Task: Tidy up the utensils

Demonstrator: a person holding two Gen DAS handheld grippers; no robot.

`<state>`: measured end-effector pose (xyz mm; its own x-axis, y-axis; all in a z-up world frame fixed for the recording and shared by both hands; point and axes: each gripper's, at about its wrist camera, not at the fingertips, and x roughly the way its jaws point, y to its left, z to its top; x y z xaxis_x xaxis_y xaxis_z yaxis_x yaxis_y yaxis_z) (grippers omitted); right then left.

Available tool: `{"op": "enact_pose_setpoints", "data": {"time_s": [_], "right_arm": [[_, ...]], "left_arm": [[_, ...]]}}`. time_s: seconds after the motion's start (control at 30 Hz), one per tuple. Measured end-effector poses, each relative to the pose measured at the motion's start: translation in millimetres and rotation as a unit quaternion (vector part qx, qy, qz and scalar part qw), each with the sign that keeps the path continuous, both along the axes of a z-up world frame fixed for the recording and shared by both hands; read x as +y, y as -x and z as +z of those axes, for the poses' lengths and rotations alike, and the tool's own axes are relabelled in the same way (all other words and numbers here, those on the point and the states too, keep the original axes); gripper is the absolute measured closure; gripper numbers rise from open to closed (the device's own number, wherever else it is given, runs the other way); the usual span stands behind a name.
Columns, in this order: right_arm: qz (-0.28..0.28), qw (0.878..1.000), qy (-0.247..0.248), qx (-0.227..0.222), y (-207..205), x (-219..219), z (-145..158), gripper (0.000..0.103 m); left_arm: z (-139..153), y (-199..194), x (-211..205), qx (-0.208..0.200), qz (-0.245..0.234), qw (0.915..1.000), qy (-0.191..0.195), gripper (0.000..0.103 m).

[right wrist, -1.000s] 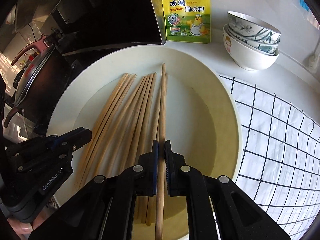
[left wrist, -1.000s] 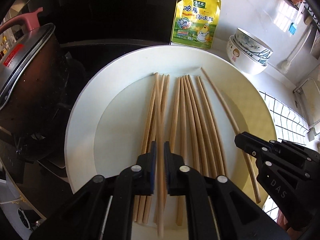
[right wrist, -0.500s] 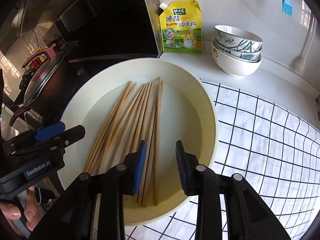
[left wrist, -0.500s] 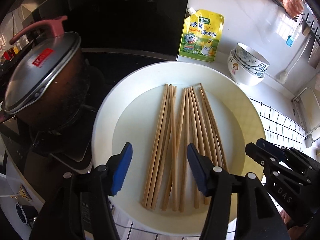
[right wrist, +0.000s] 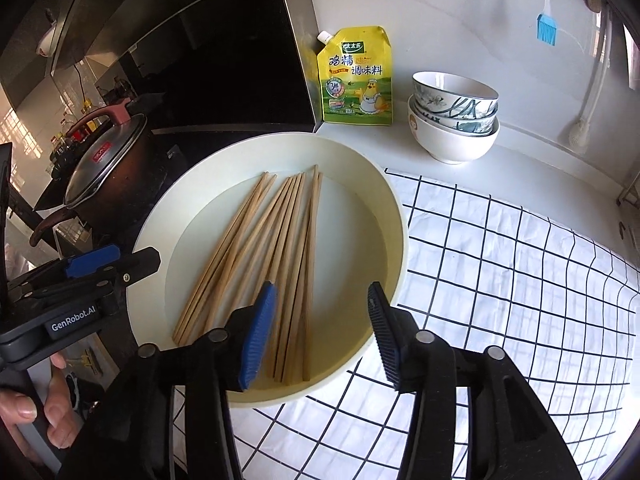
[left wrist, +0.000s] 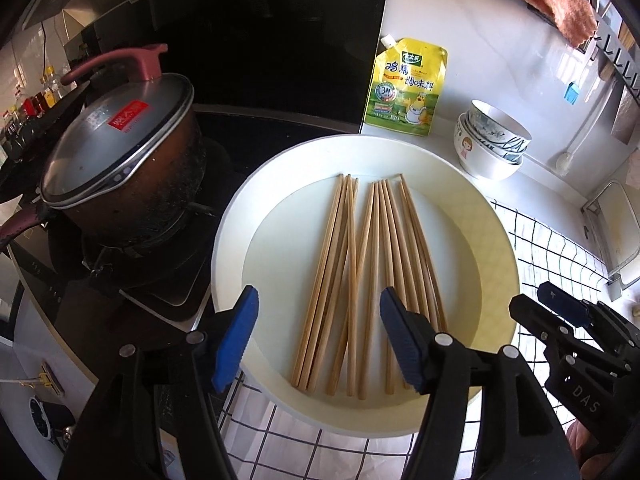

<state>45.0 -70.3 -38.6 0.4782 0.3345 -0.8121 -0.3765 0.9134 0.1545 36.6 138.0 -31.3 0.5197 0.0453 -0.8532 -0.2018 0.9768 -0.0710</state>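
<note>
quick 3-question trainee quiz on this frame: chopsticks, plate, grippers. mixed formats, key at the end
1. True or false: the chopsticks all lie inside the round plate.
2. Multiple choice: the stacked bowls stand
A. on the checked cloth
B. on the bare counter, beside the yellow seasoning pouch
C. on the pot lid
3. Fill in: the left gripper and right gripper hold ____ between their fingers.

Key
1. True.
2. B.
3. Nothing. Both sets of jaws are opening and no chopstick is pinched.
</note>
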Motion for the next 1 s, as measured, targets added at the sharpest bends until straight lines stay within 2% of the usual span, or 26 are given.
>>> {"op": "enact_pose_setpoints", "data": {"time_s": [0.07,0.33,0.47,0.73,1.0], "right_arm": [[0.001,1.000,0.002,-0.004,2.8,-0.8,2.2,0.052],[-0.004,1.000,0.003,-0.015,10.0,-6.2,10.0,0.047],[-0.008,1.000,0.006,-0.018,12.6,-8.7,12.3,0.047],[-0.008,0.999,0.009,-0.031,14.4,-12.0,18.3,0.042],[-0.004,0.999,0.013,-0.032,15.3,-11.2,18.9,0.042]], "left_arm": [[3.6,3.0,-0.6,-0.004,0.002,1.0000,-0.002,0.034],[13.7,11.5,-0.8,-0.013,0.009,0.9998,-0.009,0.026],[18.2,14.8,-1.5,-0.019,0.012,0.9997,-0.012,0.018],[26.3,16.7,-4.0,-0.027,0.015,0.9994,-0.019,0.009],[31.7,17.9,-7.3,-0.028,0.015,0.9993,-0.022,0.008]]}}
